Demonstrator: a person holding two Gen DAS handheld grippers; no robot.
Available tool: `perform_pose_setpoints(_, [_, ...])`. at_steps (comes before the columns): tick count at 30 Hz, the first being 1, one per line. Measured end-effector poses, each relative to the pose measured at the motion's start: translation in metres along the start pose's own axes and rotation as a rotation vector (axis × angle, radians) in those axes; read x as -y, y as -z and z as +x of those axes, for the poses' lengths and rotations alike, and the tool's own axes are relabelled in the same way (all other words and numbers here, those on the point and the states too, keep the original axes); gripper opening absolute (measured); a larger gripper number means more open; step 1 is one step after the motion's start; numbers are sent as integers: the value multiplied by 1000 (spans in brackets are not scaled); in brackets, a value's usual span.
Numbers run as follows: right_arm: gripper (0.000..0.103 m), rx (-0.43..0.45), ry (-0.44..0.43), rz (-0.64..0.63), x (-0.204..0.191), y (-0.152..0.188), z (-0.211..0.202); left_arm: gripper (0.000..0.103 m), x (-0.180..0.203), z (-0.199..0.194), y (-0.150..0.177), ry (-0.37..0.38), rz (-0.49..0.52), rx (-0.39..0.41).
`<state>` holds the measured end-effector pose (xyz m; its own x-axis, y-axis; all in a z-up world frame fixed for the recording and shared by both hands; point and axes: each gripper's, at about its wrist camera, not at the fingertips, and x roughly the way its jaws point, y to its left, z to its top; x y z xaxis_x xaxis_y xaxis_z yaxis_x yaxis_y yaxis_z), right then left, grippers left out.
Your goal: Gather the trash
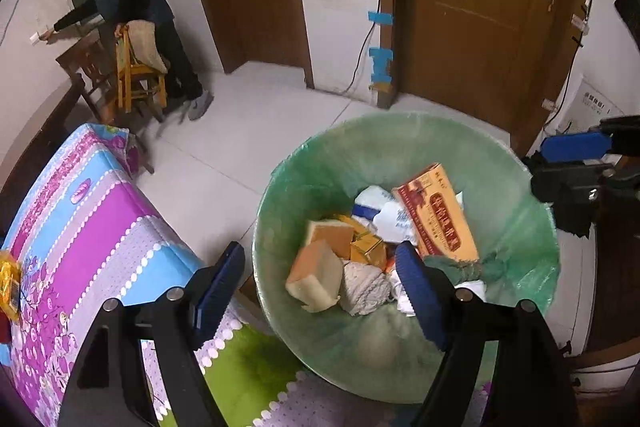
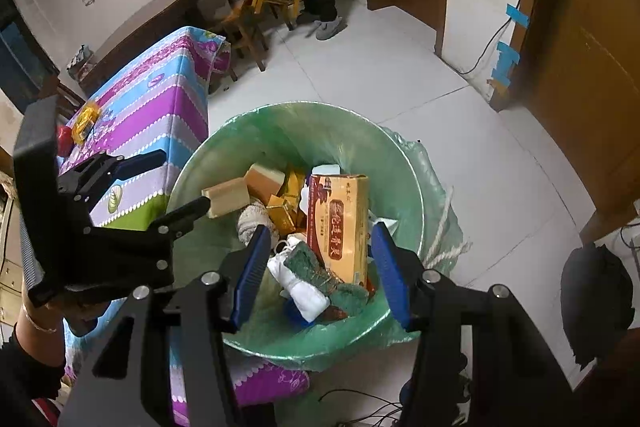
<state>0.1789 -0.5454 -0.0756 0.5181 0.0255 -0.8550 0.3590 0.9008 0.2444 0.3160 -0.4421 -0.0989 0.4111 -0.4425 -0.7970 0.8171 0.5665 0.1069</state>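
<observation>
A: Is any writing showing?
B: Chinese characters are running down the red panel of the orange box (image 2: 340, 223) in the bin, but they're blurring. A wall notice (image 1: 596, 103) is carrying print too small to read.

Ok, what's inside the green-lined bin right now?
The bin holds an orange-red carton standing on end, tan sponge blocks, small gold boxes, a green cloth and white wrappers. Whatever lies beneath the pile is covered.
</observation>
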Motion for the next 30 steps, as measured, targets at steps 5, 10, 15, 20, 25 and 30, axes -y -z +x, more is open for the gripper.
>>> perform_pose_setpoints(5, [94,154,83,-39,-12,23,-29,92,4,-32,14,5,-12,129])
perform_pose_setpoints(10, [98,441,140,19,-12,69,-74,98,6,-60,33,-26,-16,209])
perform_pose_setpoints(15, [98,470,289,3,-27,109,-85,98,10,-96,64,39,-29,250])
perform_pose_setpoints(20, [98,629,448,25,-53,157,-103,98,12,-133,99,81,-86,322])
perform_pose_setpoints(25, [98,675,511,53,-69,191,-107,98,17,-159,134,133,-119,355])
perform_pose_setpoints(30, [98,704,532,73,-86,214,-104,98,24,-172,154,98,-116,389])
